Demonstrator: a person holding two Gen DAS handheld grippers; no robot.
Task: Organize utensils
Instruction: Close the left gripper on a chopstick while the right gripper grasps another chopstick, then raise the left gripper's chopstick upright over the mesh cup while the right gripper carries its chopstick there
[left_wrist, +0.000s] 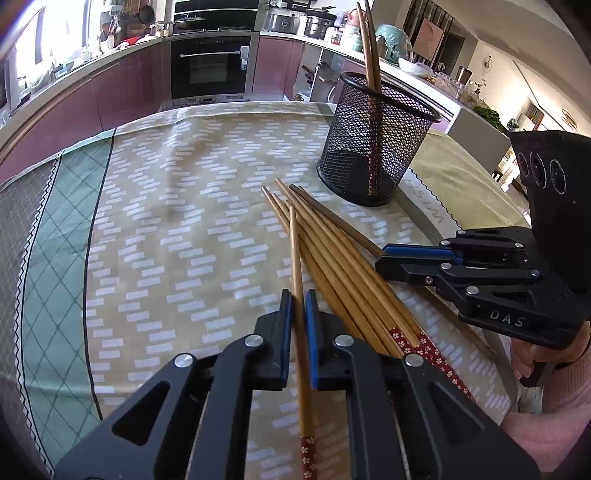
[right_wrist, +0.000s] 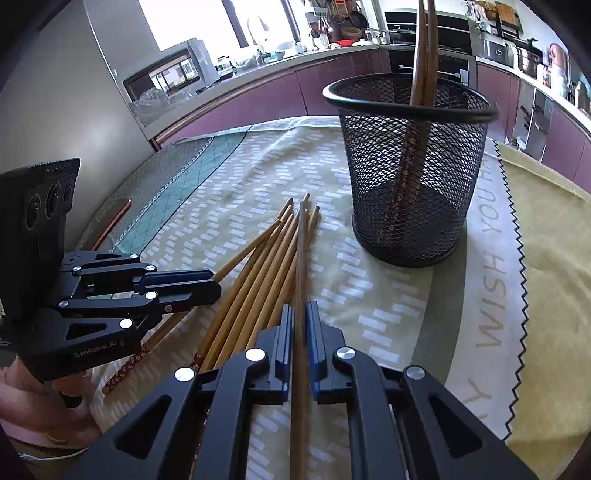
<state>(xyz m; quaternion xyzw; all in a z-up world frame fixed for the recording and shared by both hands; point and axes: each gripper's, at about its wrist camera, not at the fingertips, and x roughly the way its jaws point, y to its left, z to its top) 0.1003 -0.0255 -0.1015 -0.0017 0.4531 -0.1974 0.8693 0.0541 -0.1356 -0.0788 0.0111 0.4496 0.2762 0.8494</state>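
Several wooden chopsticks (left_wrist: 332, 258) with red flowered ends lie in a fan on the tablecloth; the pile also shows in the right wrist view (right_wrist: 258, 266). A black mesh holder (left_wrist: 373, 140) stands beyond them with two chopsticks upright in it, and it shows in the right wrist view (right_wrist: 410, 166) too. My left gripper (left_wrist: 298, 295) is shut on one chopstick (left_wrist: 295, 251). My right gripper (right_wrist: 300, 308) is shut on another chopstick (right_wrist: 302, 258). The right gripper (left_wrist: 384, 260) appears at the right of the left wrist view, the left gripper (right_wrist: 216, 282) at the left of the right wrist view.
The table carries a patterned cloth (left_wrist: 166, 221) with a green checked band (left_wrist: 55, 258) at the left and a yellow-green mat (right_wrist: 546, 277) at the right. Kitchen cabinets and an oven (left_wrist: 210, 70) stand behind the table.
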